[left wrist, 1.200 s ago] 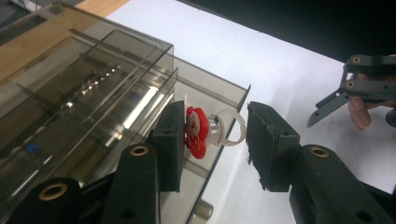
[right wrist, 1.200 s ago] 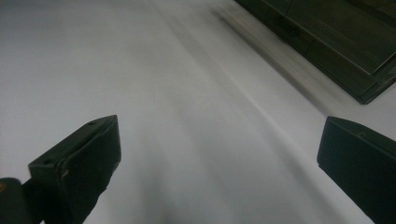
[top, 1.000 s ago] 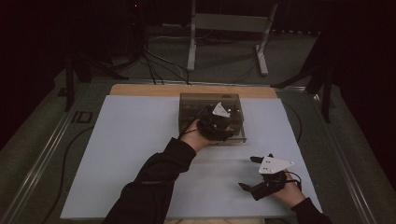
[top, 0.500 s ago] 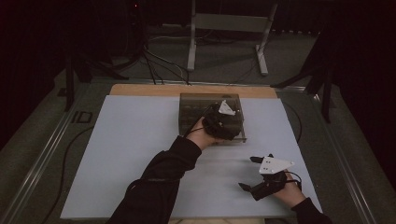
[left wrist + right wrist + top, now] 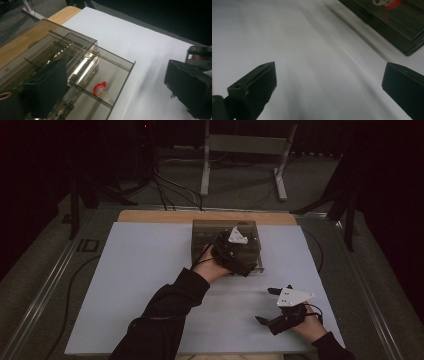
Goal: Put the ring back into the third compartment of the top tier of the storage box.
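Red-capped small clear vial (image 5: 102, 91) in the smoky transparent plastic divided box (image 5: 117, 62)
Left gripper (image 5: 239, 254) – jaws just opened wide, nothing between them – hovers over it; right gripper (image 5: 267, 306) rests apart, open, empty.

A table (image 5: 45, 285) with a grey-green surface is carrying a large white sheet (image 5: 145, 285) that is covering most of its top. A strip of light wooden board (image 5: 165, 216) is showing along the sheet's far edge. A smoky clear plastic box (image 5: 250, 232) with compartments is sitting at the sheet's far middle, reaching to the wooden strip. A dark cable (image 5: 75, 280) is lying on the table's left side, just beside the sheet's edge.
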A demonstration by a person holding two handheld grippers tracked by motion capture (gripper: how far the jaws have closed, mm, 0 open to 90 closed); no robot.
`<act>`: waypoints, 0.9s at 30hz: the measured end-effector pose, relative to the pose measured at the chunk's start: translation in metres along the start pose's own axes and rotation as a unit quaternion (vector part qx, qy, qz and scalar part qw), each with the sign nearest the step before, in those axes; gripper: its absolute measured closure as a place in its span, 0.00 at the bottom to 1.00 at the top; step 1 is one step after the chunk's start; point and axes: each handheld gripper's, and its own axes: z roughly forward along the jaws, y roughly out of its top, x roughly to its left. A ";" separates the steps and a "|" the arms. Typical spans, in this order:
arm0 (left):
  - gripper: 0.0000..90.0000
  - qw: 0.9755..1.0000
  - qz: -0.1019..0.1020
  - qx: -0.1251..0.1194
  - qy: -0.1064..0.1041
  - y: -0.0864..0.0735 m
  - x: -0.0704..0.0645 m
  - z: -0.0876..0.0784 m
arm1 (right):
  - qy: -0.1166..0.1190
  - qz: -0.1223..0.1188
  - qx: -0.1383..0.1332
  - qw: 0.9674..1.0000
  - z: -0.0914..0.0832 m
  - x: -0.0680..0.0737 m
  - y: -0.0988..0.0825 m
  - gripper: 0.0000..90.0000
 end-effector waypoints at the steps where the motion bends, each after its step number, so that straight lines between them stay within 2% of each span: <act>1: 0.02 1.000 0.002 -0.001 -0.002 0.000 0.000 -0.003 | 0.000 0.000 0.000 1.000 0.000 0.000 0.000 0.00; 10: 0.00 1.000 0.006 -0.016 -0.012 -0.008 -0.005 -0.024 | 0.000 -0.001 0.002 1.000 0.001 0.001 0.001 0.00; 12: 0.00 1.000 0.015 -0.019 -0.015 -0.013 -0.006 -0.031 | 0.000 -0.002 0.003 1.000 0.001 0.001 0.001 0.00; 17: 0.00 0.999 0.016 -0.022 -0.026 -0.020 -0.003 -0.043 | 0.000 -0.002 0.004 1.000 0.001 0.001 0.001 0.00; 20: 0.00 0.999 0.029 -0.022 -0.021 -0.026 -0.002 -0.050 | 0.000 0.000 0.003 1.000 0.001 0.001 0.001 0.00; 27: 0.00 0.999 0.021 -0.034 -0.010 -0.045 0.009 -0.072 | -0.002 -0.001 0.005 1.000 0.002 0.001 0.002 0.00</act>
